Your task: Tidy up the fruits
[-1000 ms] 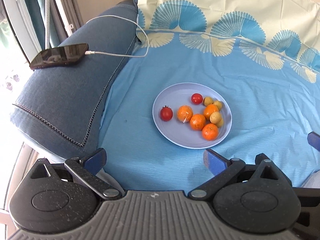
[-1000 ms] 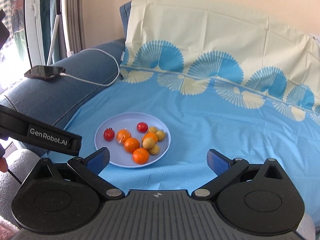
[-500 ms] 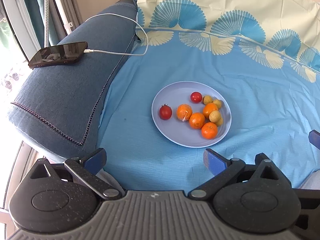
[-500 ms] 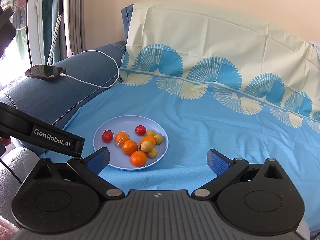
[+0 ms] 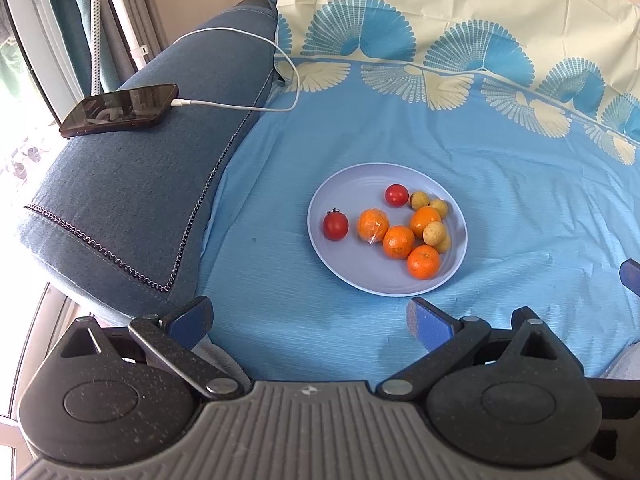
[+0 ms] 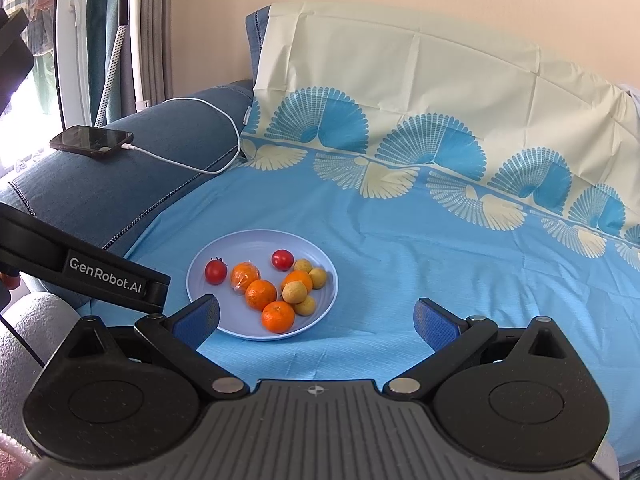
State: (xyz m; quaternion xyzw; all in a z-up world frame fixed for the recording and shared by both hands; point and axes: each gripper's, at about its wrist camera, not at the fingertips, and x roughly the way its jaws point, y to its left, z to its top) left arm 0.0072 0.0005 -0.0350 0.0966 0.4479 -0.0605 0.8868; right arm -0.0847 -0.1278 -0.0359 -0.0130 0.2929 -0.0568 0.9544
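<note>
A pale blue plate (image 5: pixel 360 272) (image 6: pixel 256 242) lies on the blue sheet. It holds two red tomatoes (image 5: pixel 335 225) (image 6: pixel 216 271), several oranges (image 5: pixel 398 241) (image 6: pixel 261 294), one in a plastic wrap (image 5: pixel 373 223), and several small yellow fruits (image 5: pixel 435 233) (image 6: pixel 295 292). My left gripper (image 5: pixel 310 318) is open and empty, just short of the plate's near rim. My right gripper (image 6: pixel 316 322) is open and empty, near the plate's near right rim. The right gripper's fingertip (image 5: pixel 630 272) shows at the left wrist view's right edge.
A dark blue sofa arm (image 5: pixel 132 184) stands left of the plate, with a phone (image 5: pixel 120 109) (image 6: pixel 91 141) and its white charging cable (image 5: pixel 256 108) on top. The left gripper's body (image 6: pixel 88 268) crosses the right wrist view's left side. A patterned sheet covers the backrest (image 6: pixel 420 80).
Both grippers have drifted slightly; the plate sits a little higher and left in the right wrist view. Both stay open and empty. The fruits have not moved.
</note>
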